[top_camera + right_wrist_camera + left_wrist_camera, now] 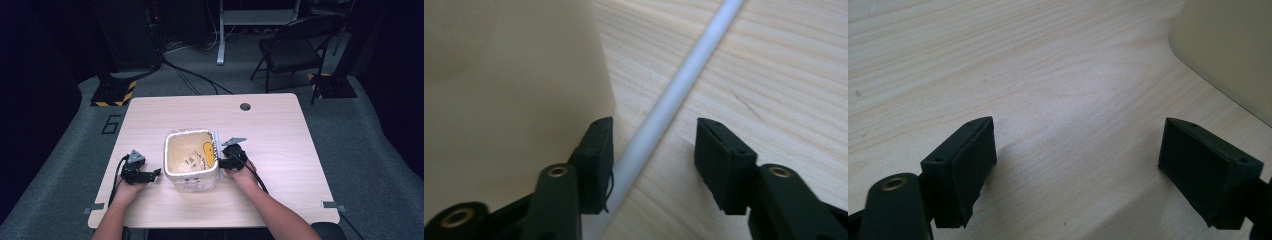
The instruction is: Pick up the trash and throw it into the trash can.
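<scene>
A cream bin stands mid-table. Against its right wall lies a white rod, flanked by the right gripper, jaws apart, not pressing it. The left gripper gapes empty on bare wood beside the bin's left wall.

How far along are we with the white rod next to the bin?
Nothing looks done yet: the white rod lies on the table beside the bin. In hand: the right gripper straddles it, jaws open, not gripping. Left: close and lift. The left gripper waits open.
</scene>
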